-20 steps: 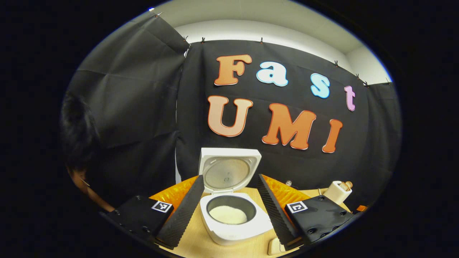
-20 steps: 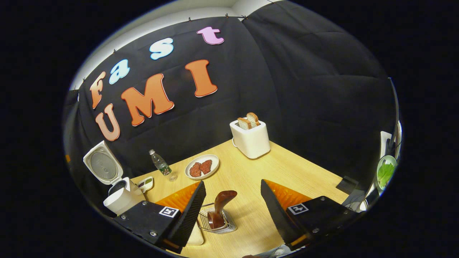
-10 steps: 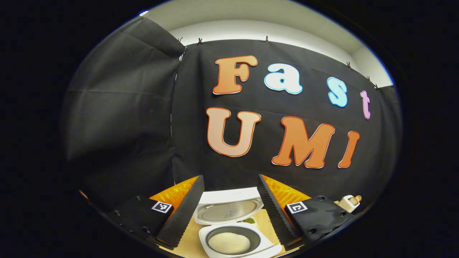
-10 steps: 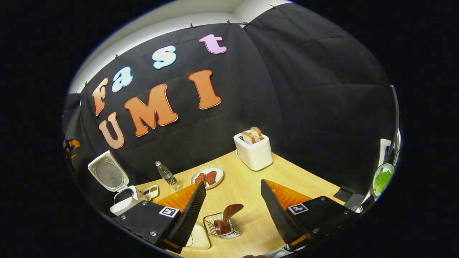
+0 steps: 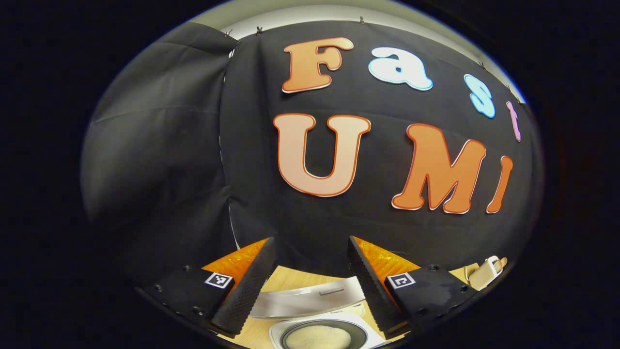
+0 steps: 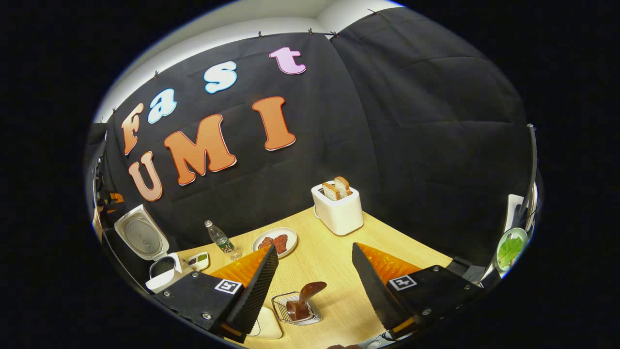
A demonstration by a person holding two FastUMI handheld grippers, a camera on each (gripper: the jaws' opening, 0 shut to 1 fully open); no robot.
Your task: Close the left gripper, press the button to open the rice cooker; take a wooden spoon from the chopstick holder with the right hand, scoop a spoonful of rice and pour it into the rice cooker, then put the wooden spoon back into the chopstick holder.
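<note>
Left gripper [image 5: 309, 271] has lifted — rice cooker [image 5: 319, 334] sinks lower.

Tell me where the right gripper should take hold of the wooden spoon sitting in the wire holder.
Probably by the free upper end of the wooden spoon, which leans up and to the right out of the wire holder; its lower part sits inside the wires. Come down from above with the right gripper, whose fingers are open, one on each side of that end.
</note>
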